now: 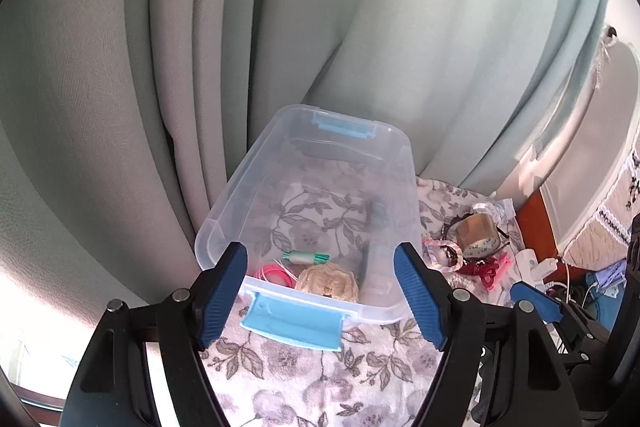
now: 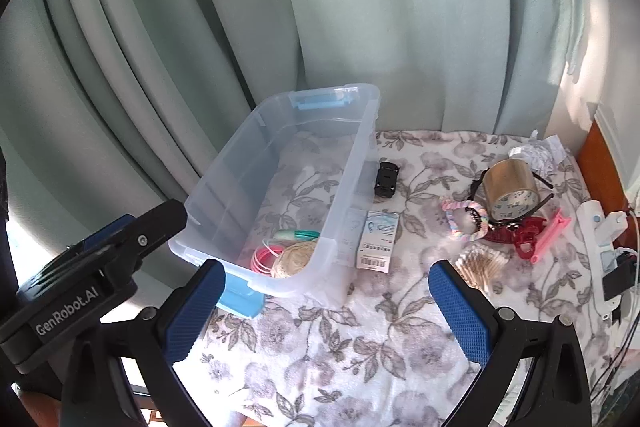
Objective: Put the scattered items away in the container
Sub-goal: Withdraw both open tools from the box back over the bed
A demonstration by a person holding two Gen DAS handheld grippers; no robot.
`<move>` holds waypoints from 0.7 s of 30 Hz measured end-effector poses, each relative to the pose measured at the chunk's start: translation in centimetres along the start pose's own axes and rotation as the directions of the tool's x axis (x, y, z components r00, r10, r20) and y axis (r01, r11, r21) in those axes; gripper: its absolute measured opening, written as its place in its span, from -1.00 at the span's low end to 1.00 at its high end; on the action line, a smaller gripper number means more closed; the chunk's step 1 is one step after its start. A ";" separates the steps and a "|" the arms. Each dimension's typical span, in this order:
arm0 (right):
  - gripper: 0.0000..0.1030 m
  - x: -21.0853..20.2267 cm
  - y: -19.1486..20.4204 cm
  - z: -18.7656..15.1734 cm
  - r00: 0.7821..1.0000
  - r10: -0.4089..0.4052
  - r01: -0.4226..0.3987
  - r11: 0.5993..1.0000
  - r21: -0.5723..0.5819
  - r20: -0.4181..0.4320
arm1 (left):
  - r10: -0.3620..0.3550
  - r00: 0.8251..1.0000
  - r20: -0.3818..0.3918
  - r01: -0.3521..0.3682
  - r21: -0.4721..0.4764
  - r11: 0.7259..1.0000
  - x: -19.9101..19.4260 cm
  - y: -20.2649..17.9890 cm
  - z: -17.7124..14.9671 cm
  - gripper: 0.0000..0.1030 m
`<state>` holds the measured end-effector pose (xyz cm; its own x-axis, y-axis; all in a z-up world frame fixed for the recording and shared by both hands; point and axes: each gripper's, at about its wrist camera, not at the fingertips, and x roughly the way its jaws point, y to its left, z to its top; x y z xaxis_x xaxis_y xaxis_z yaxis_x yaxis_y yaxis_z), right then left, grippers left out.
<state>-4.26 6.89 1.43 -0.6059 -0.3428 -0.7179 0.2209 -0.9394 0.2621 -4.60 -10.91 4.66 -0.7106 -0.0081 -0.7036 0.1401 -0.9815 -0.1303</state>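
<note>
**Clear bin part-filled, both claws spread and empty**

Much of the right edge is hard to read: a white power strip (image 2: 600, 251) with plugs and cables runs out of the right wrist view, and crumpled paper (image 2: 538, 151) behind the tape roll (image 2: 510, 193) is washed out by sun. In the left wrist view the bin's (image 1: 224, 211) right wall blurs what lies outside it; a dark shape and a pale card show through only as smears. The left gripper's body, seen from the right wrist camera, covers the bin's near left corner.

The bin is clear plastic with blue latches, lid off, standing on a floral cloth (image 2: 340, 355) in front of pale green curtains (image 2: 360, 27). Inside, at the near end, lie a cream yarn ball (image 2: 294, 259), pink rings (image 2: 264, 259) touching it, and a small green-and-white item (image 2: 294, 235) just behind. The far half of the bin is bare.

Outside, just right of the bin, lie a barcoded card (image 2: 378, 241) and a small black clip (image 2: 387, 179). Further right are the tape roll, a pastel braided ring (image 2: 466, 221), a red hair claw (image 2: 516, 237), a pink clip (image 2: 550, 235) and a bunch of cotton swabs (image 2: 482, 263).

The left gripper (image 1: 320, 291) hangs over the bin's near rim, jaws apart, nothing between them. The right gripper (image 2: 328, 311) is spread wide over the cloth, also empty.
</note>
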 end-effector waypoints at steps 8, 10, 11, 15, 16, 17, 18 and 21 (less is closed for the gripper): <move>1.00 -2.5 -1.3 -1.3 0.998 -0.018 0.020 1.000 -0.018 0.061 | 0.001 1.000 0.031 -0.004 0.084 0.996 -1.9 -3.0 -1.2 0.63; 1.00 -2.9 -1.5 -1.7 0.997 -0.013 0.015 1.000 -0.025 0.074 | -0.004 0.999 0.038 0.000 0.110 0.994 -2.2 -4.0 -1.6 0.63; 1.00 -3.1 -1.7 -2.0 0.997 -0.012 0.014 1.000 -0.024 0.077 | -0.003 0.999 0.042 -0.003 0.124 0.992 -2.4 -4.4 -1.8 0.63; 1.00 -3.8 -2.8 -3.2 0.996 -0.015 0.015 1.000 -0.004 0.088 | -0.004 0.999 0.046 -0.003 0.157 0.988 -2.9 -5.9 -2.9 0.63; 1.00 -4.0 -3.2 -3.5 0.996 -0.019 0.019 1.000 0.004 0.090 | -0.009 0.999 0.045 0.002 0.161 0.987 -2.9 -6.2 -3.2 0.63; 1.00 -4.2 -3.5 -3.8 0.995 -0.023 0.022 1.000 0.011 0.092 | -0.015 0.999 0.043 0.008 0.164 0.986 -2.9 -6.5 -3.5 0.63; 1.00 -4.4 -3.8 -4.2 0.995 -0.024 0.023 1.000 0.017 0.095 | -0.021 0.999 0.043 0.014 0.167 0.986 -3.0 -6.9 -3.9 0.63; 1.00 -4.8 -4.9 -5.3 0.995 -0.031 0.028 0.999 0.037 0.097 | -0.030 0.999 0.042 0.022 0.185 0.983 -3.1 -7.9 -4.9 0.63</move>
<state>1.60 13.16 0.23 -0.6837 -0.3116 -0.6599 0.1755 -0.9479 0.2658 -0.11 -2.23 4.39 -0.7429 0.0134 -0.6693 -0.0051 -0.9999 -0.0143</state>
